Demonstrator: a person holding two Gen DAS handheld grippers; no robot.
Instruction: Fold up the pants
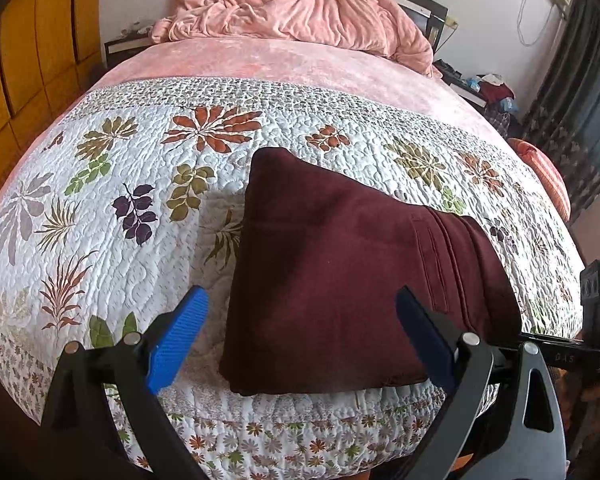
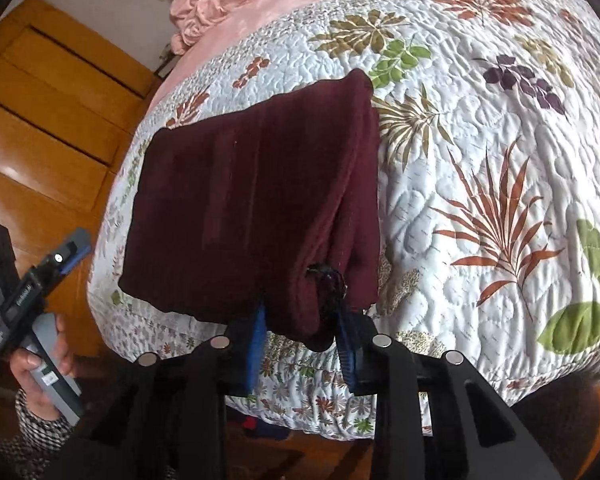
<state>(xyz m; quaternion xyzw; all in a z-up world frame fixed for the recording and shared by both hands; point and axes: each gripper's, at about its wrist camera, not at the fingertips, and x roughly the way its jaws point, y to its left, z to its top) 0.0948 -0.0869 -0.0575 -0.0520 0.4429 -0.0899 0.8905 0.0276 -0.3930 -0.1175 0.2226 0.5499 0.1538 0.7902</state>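
Note:
The maroon pants (image 1: 340, 264) lie folded into a thick rectangle on the floral quilt (image 1: 120, 184), near the bed's front edge. My left gripper (image 1: 300, 336) is open, its blue fingers (image 1: 176, 340) spread wide above the fold's near left corner, holding nothing. In the right wrist view the pants (image 2: 252, 208) lie folded, and my right gripper (image 2: 304, 336) has its blue pads (image 2: 257, 344) on either side of the near corner of the fold, where a black drawstring (image 2: 328, 280) shows. The left gripper's body (image 2: 32, 288) shows at the left, in a hand.
A crumpled pink blanket (image 1: 300, 12) is piled at the head of the bed on a pink sheet (image 1: 300, 68). Wooden wardrobe doors (image 1: 32, 48) stand at the left. A nightstand with clutter (image 1: 480, 88) and dark curtains (image 1: 580, 100) are at the right.

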